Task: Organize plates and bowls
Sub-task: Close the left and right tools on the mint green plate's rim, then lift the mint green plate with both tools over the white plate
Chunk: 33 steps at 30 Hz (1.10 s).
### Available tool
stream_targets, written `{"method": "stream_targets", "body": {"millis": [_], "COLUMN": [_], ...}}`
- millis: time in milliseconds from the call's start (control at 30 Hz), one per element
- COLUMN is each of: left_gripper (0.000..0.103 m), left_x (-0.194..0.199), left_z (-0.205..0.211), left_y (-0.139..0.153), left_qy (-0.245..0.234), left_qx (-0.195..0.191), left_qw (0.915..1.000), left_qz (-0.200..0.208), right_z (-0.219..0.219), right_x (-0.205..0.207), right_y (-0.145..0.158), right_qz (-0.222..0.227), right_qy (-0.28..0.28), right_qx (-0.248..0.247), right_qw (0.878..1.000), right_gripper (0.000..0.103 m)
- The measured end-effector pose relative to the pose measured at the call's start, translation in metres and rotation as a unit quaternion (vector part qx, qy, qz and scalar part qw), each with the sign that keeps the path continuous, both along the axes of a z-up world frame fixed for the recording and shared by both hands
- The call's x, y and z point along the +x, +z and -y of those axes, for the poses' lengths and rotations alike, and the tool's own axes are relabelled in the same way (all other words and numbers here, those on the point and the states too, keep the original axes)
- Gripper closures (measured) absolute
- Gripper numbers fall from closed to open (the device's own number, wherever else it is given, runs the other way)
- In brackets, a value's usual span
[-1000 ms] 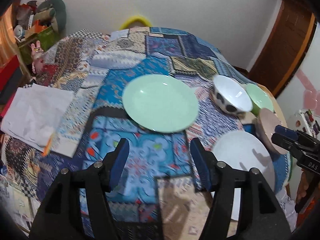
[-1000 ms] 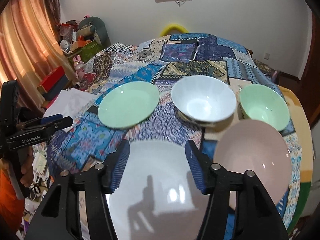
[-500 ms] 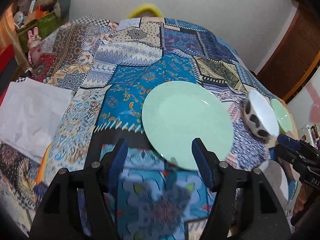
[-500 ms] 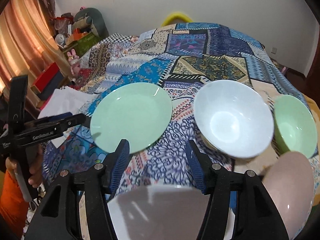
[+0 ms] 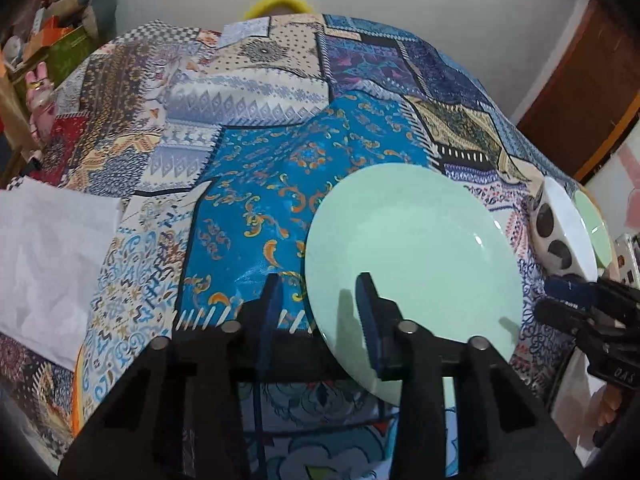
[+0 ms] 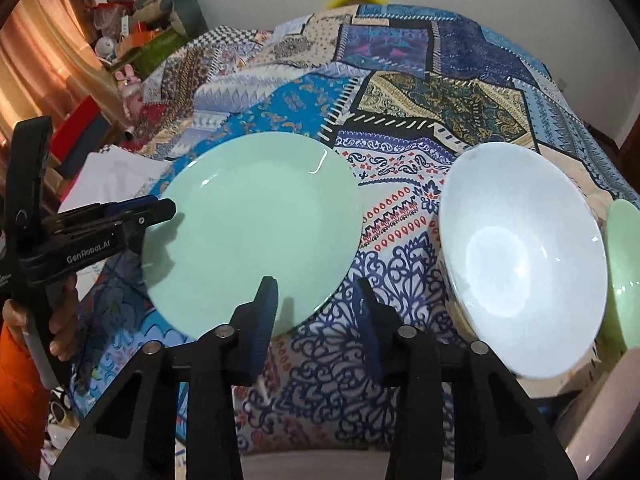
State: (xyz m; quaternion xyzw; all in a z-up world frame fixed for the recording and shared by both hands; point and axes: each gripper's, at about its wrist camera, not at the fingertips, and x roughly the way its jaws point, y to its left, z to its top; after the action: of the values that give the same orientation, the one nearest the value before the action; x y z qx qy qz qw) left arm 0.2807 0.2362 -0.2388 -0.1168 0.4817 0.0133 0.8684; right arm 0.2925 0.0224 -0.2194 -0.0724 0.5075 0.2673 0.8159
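A pale green plate (image 5: 416,256) (image 6: 256,232) lies flat on the patchwork tablecloth (image 5: 280,184). My left gripper (image 5: 320,304) straddles the plate's left rim. Its jaws are closing, with the rim between the fingers and a gap still showing. My right gripper (image 6: 316,300) straddles the plate's near right rim in the same way, jaws closing and not pressing. Each gripper shows in the other's view: left gripper (image 6: 140,212), right gripper (image 5: 568,292). A white bowl (image 6: 520,264) (image 5: 560,224) with dark spots outside stands right of the plate, and a green bowl (image 6: 624,272) (image 5: 596,224) beyond it.
A pinkish dish (image 6: 600,432) sits at the near right corner. White paper (image 5: 48,256) (image 6: 112,180) lies at the left table edge. Toys and boxes (image 6: 152,20) crowd the far left. A brown door (image 5: 580,92) stands at the right.
Both grippers came forward and down to the green plate and their jaws narrowed. The white plate slid out of view beneath the right gripper.
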Motion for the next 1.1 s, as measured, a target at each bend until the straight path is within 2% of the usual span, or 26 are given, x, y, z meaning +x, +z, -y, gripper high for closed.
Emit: {"method": "stream_targets", "body": {"millis": [67,167,367,467,567,833,1100], "left_gripper": [0.076,0.08,0.081,0.081,0.081,0.081,0.081], "left_x": [0.003,0.009,0.015,0.01,-0.002,-0.06,-0.111], "left_z": [0.001,0.0,-0.004,-0.003,-0.001,0.004,0.011], "left_y": [-0.004,-0.008,-0.01,-0.008,-0.006,0.001,0.003], "left_qy": [-0.009,-0.015,-0.013,-0.013,-0.018,-0.024,-0.031], "left_qx": [0.001,-0.01,-0.026,-0.027,-0.021,-0.01,-0.032], "left_qw": [1.0,0.9998,0.9996,0.9995,0.9996,0.9993,0.9982], "left_qz": [-0.002,-0.001,-0.002,-0.003,-0.008,-0.027,-0.04], "right_z": [-0.003,-0.006,-0.013,-0.01,-0.009,-0.018,-0.019], "right_x": [0.006,0.012,0.013,0.015,0.014,-0.01,-0.02], "right_y": [-0.004,-0.01,-0.013,-0.013,-0.012,-0.01,-0.01], "right_qz": [-0.002,-0.006,-0.003,-0.014,-0.03,-0.039,-0.054], "right_qy": [-0.003,-0.004,0.003,-0.001,0.0,0.047,0.067], "right_qx": [-0.012,-0.024,-0.035,-0.021,-0.007,-0.013,-0.005], "right_qw": [1.0,1.0,0.999,1.0,1.0,0.998,0.996], "right_gripper": [0.069,0.076,0.073,0.073,0.073,0.073,0.073]}}
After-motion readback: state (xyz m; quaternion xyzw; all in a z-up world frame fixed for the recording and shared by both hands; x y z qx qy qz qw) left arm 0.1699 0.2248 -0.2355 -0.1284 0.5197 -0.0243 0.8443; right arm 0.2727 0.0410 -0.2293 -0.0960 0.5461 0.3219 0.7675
